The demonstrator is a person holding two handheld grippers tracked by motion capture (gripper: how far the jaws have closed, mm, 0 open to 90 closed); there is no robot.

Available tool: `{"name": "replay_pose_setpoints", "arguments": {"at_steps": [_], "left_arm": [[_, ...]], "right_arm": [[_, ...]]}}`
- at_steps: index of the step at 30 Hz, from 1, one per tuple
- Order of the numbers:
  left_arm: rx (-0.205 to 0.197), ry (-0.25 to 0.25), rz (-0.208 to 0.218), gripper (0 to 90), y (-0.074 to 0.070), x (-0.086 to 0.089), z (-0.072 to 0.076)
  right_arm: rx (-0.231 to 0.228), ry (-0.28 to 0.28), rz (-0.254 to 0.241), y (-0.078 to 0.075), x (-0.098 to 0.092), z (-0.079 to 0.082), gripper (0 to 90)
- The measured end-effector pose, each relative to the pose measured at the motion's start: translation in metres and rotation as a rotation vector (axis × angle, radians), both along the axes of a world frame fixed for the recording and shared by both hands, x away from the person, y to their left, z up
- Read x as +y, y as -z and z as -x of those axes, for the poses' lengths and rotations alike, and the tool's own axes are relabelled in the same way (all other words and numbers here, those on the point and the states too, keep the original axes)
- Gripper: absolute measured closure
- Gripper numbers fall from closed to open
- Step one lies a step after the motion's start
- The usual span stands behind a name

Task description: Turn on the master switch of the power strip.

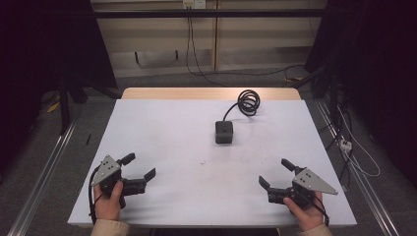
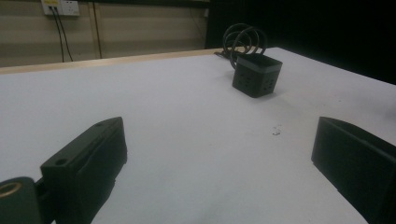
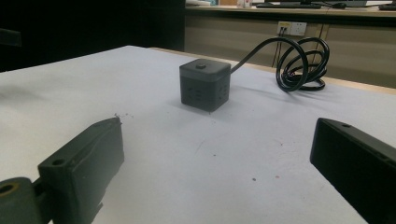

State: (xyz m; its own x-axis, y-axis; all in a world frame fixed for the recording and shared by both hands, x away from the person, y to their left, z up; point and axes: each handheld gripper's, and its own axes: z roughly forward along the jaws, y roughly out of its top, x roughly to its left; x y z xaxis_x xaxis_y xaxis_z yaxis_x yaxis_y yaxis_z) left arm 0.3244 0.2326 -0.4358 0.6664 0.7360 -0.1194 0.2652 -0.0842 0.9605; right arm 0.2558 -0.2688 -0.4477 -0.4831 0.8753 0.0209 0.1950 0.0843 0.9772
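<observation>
A dark grey cube-shaped power socket [image 1: 223, 132] stands on the white table top [image 1: 167, 132], right of centre and toward the back. Its black cable [image 1: 247, 102] lies coiled behind it near the far edge. The cube [image 2: 257, 74] and coil [image 2: 243, 39] appear ahead in the left gripper view, and the cube [image 3: 204, 84] with its coil [image 3: 301, 63] in the right gripper view. My left gripper [image 1: 139, 166] rests near the front left, open, nothing between its jaws. My right gripper [image 1: 276, 173] sits at the front right, open and empty too. Both are well short of the cube.
The white sheet covers a wooden table whose far edge [image 1: 211, 93] shows bare. Metal rails [image 1: 44, 169] run along the floor on both sides. A wall socket with hanging cables [image 1: 193, 5] is behind the table. A white power strip [image 1: 345, 144] lies on the floor at right.
</observation>
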Motion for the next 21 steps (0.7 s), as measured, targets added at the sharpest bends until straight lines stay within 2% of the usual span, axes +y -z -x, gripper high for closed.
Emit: {"name": "replay_pose_setpoints", "arguments": {"at_steps": [13,21], "left_arm": [[-0.016,0.006,-0.005,3.1,-0.001,0.001,0.000],[-0.010,0.013,-0.002,3.1,0.000,0.000,0.000]], "right_arm": [[0.024,-0.003,0.015,-0.002,0.008,-0.011,2.4],[0.038,-0.011,0.017,-0.004,0.016,-0.024,3.2]]}}
